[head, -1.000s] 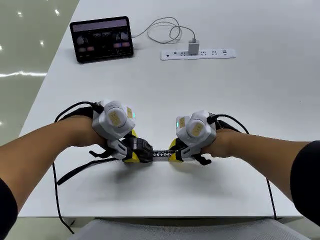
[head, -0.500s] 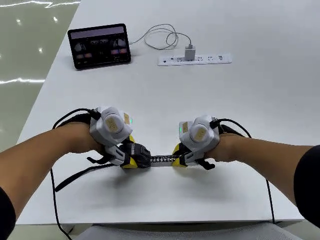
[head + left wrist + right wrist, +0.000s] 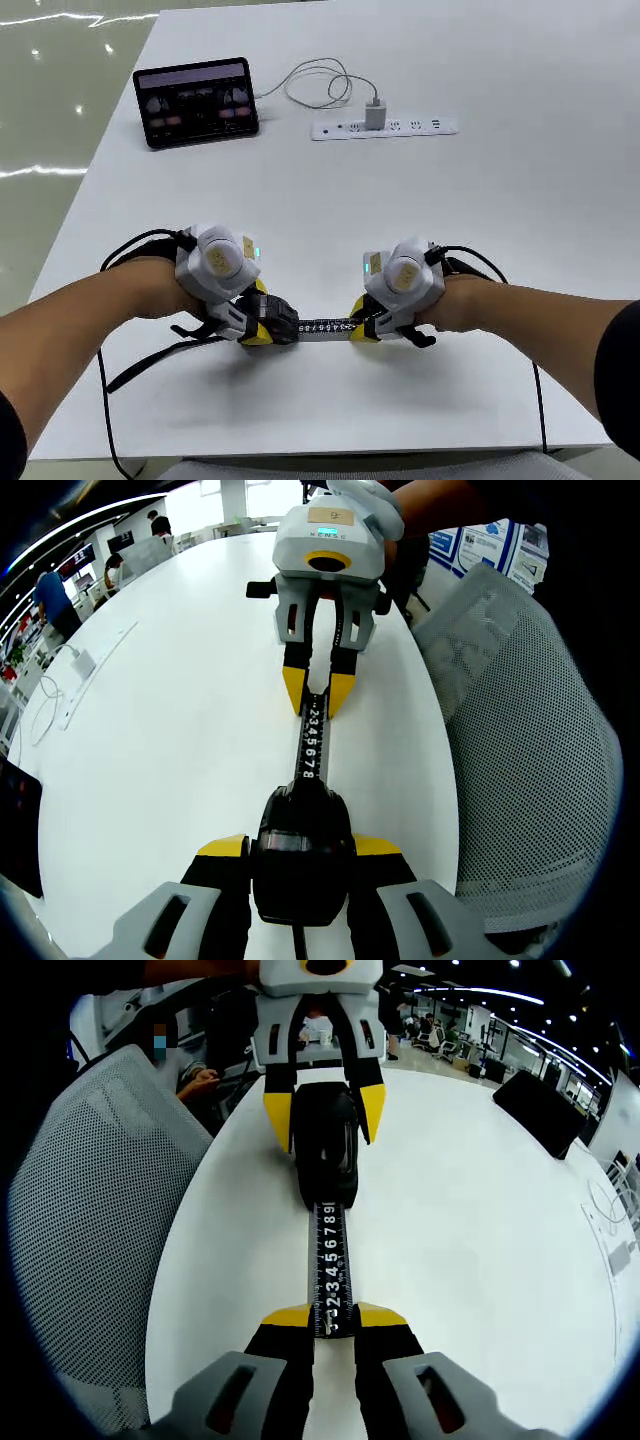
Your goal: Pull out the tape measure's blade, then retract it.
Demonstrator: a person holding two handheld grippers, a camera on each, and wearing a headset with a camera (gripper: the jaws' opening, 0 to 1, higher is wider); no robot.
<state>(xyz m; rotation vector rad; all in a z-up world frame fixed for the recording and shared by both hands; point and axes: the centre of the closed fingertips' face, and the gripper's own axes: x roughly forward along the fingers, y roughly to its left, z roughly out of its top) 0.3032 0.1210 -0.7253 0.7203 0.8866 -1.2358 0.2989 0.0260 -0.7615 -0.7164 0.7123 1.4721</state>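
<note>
Left gripper (image 3: 262,320): its jaws are squeezing the black tape measure case (image 3: 300,860) from both sides, holding it low over the near part of the white table (image 3: 450,200).
Blade (image 3: 330,1260): it is running straight out of the case towards the right, just above the tabletop, with printed numerals up to about 9 showing.
Right gripper (image 3: 335,1318): its yellow-tipped jaws are pinching the blade's free end.
Done so far: the blade is standing out a short stretch, so the pull-out is looking only partly done.
Left to do: probably more pulling, then the whole retraction.
Count, task things: one tape measure, one blade, two grippers.
Count, far side of table: one tablet (image 3: 196,102), one power strip (image 3: 385,127), one charger (image 3: 375,113) sitting plugged into the strip.
</note>
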